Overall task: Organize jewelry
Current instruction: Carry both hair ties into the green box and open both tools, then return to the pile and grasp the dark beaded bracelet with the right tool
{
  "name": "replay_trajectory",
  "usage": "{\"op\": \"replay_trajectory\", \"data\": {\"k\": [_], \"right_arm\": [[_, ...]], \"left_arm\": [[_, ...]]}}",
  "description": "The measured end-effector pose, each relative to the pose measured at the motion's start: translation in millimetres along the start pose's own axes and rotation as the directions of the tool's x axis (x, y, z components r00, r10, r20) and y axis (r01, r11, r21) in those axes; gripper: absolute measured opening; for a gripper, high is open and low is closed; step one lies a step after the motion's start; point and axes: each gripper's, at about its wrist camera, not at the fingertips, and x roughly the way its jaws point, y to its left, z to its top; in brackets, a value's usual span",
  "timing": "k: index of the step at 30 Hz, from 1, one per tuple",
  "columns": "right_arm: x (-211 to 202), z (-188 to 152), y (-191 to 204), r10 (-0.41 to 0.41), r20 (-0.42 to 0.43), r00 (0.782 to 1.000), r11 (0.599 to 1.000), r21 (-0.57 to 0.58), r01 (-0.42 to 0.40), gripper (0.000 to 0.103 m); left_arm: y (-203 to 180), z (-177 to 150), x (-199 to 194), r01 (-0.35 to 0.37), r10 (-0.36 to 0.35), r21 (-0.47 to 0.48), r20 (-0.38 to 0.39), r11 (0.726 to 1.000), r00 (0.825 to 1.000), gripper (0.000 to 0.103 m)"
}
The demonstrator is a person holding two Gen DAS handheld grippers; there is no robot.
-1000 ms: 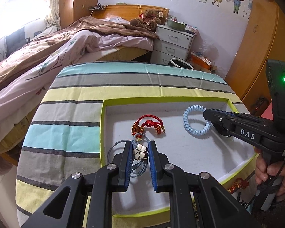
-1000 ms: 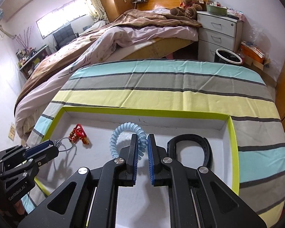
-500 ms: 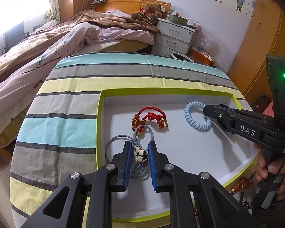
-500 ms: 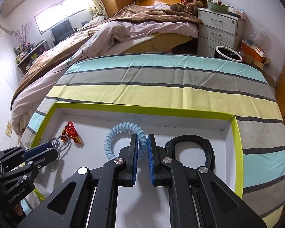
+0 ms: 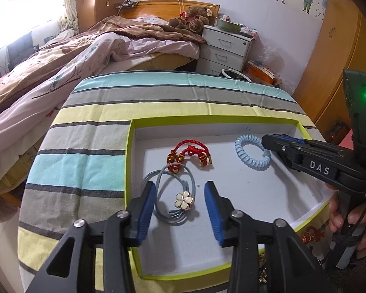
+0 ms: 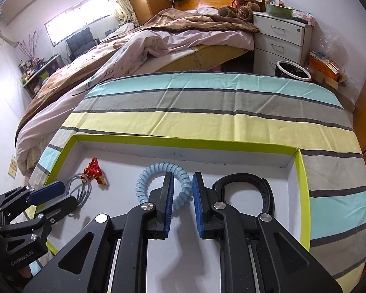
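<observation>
A white tray with a lime-green rim [image 5: 129, 171] [image 6: 183, 141] lies on the striped cloth. In it lie a grey hair tie with a white flower [image 5: 184, 200] [image 6: 81, 190], a red knotted bracelet [image 5: 190, 156] [image 6: 94, 171], a light-blue spiral band [image 5: 252, 155] [image 6: 163, 180] and a black band [image 6: 244, 188]. My left gripper [image 5: 180, 205] is open, its fingers either side of the flower tie lying on the tray floor. My right gripper [image 6: 183, 200] is open, its fingers [image 6: 168, 195] straddling the near part of the spiral band.
A bed with rumpled covers [image 5: 85, 56] stands beyond the table to the left. A white drawer unit [image 5: 224, 48] and a bin [image 6: 292, 70] stand at the back. Red and gold trinkets [image 5: 310, 236] lie past the tray's near right edge.
Both grippers were shut, the left on the flower tie and the right on the spiral band. Both have opened and let go; the two pieces now lie on the tray floor.
</observation>
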Motion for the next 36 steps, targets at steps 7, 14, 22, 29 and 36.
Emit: {"op": "replay_trajectory", "data": {"k": [7, 14, 22, 29, 36], "right_arm": [[-16, -5, 2, 0.014, 0.024, 1.0, 1.0, 0.002, -0.014, 0.037], [-44, -20, 3, 0.034, 0.065, 0.997, 0.999, 0.011, -0.034, 0.037], [-85, -61, -1, 0.05, 0.123, 0.991, 0.997, 0.05, -0.057, 0.041], [-101, -104, -1, 0.079, 0.112, 0.991, 0.994, 0.071, -0.087, 0.044], [-98, -129, 7, 0.089, 0.067, 0.994, 0.994, 0.049, -0.093, 0.045]], "left_arm": [[-2, -5, -16, 0.003, -0.003, -0.005, 0.015, 1.0, 1.0, 0.048], [-5, -19, -41, 0.021, -0.02, -0.017, 0.042, 1.0, 0.999, 0.052], [-9, -47, -70, -0.017, 0.015, 0.02, 0.118, 1.0, 0.993, 0.054], [1, -72, -88, -0.051, 0.053, -0.018, 0.134, 0.999, 0.99, 0.057], [-1, -90, -98, -0.021, 0.026, -0.036, 0.121, 0.999, 0.992, 0.07]]}}
